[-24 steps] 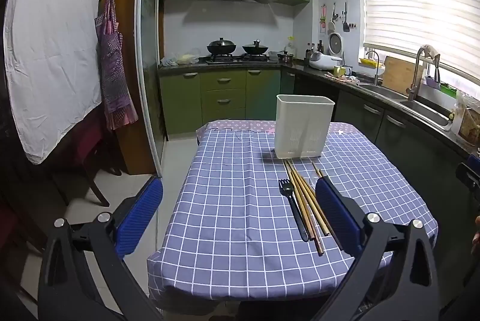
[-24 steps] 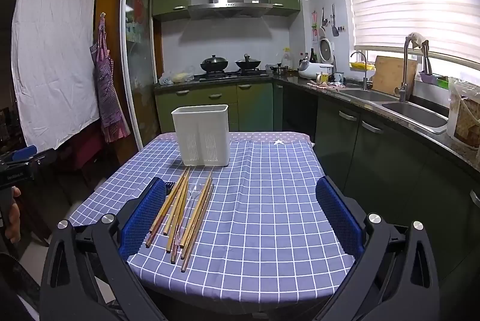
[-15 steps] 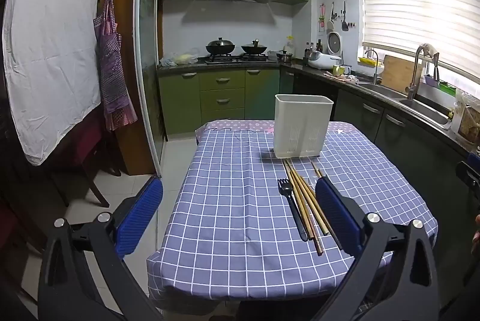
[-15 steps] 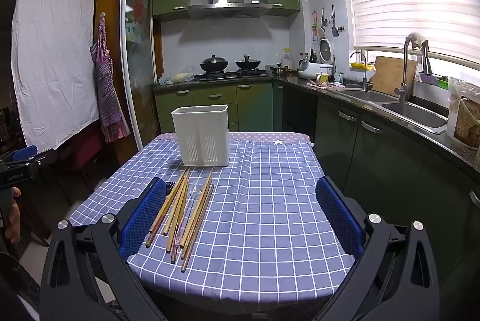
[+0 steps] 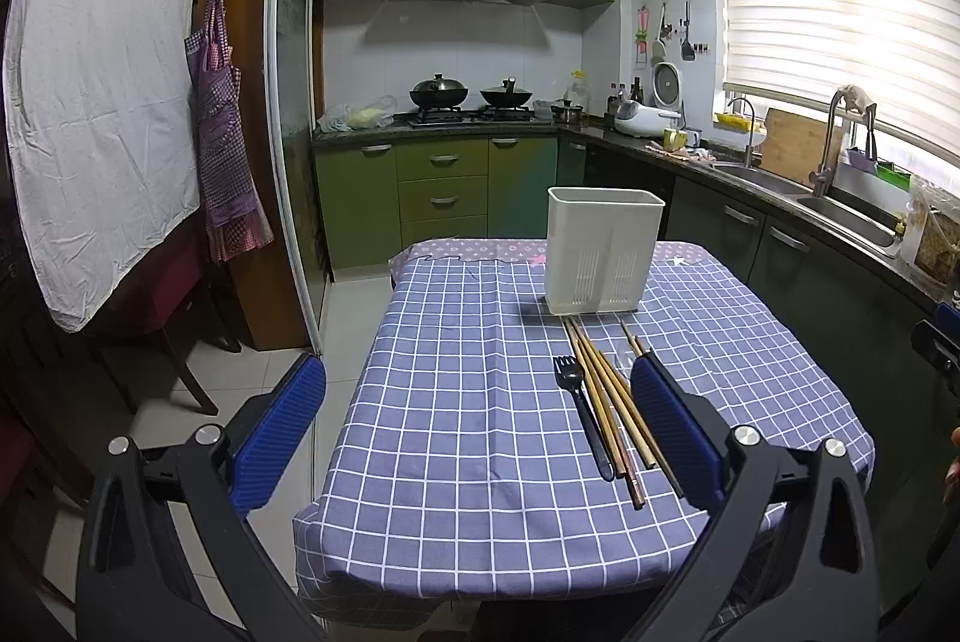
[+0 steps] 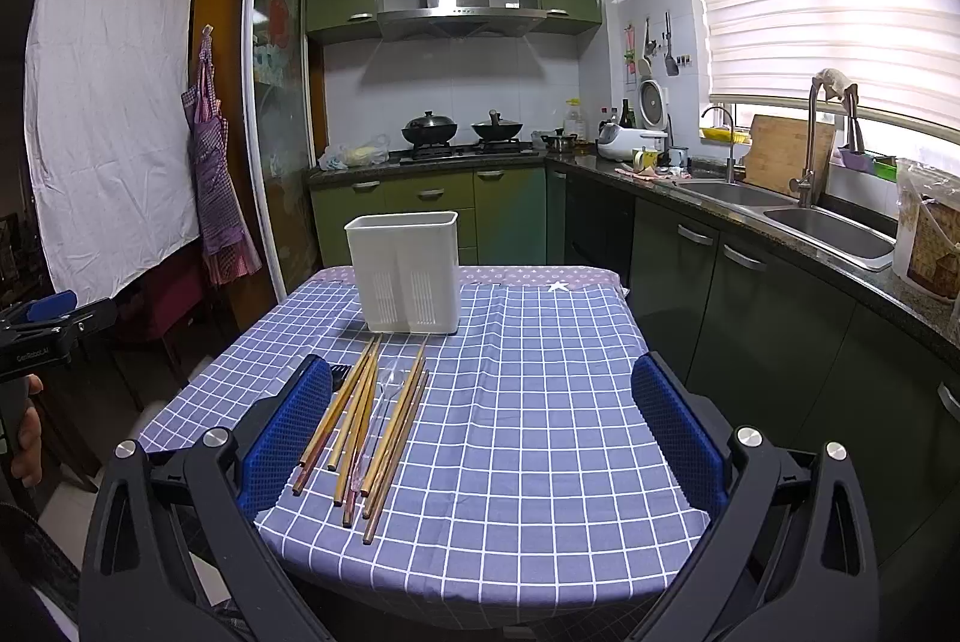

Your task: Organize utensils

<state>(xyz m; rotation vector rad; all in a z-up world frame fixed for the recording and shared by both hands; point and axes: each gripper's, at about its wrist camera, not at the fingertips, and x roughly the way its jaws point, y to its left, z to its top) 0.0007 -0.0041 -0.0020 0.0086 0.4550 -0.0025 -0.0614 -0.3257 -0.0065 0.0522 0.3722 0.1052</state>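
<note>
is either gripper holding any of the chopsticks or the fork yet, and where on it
Nothing is held. The left gripper and right gripper are both wide open; the chopsticks and fork lie on the table.

Both grippers [image 5: 477, 426] [image 6: 480, 426] wide open, empty

On the table [image 6: 540, 432] the holder [image 6: 403, 270] stands behind the chopsticks [image 6: 372, 414], with the fork [image 5: 579, 405] at their left.
</note>
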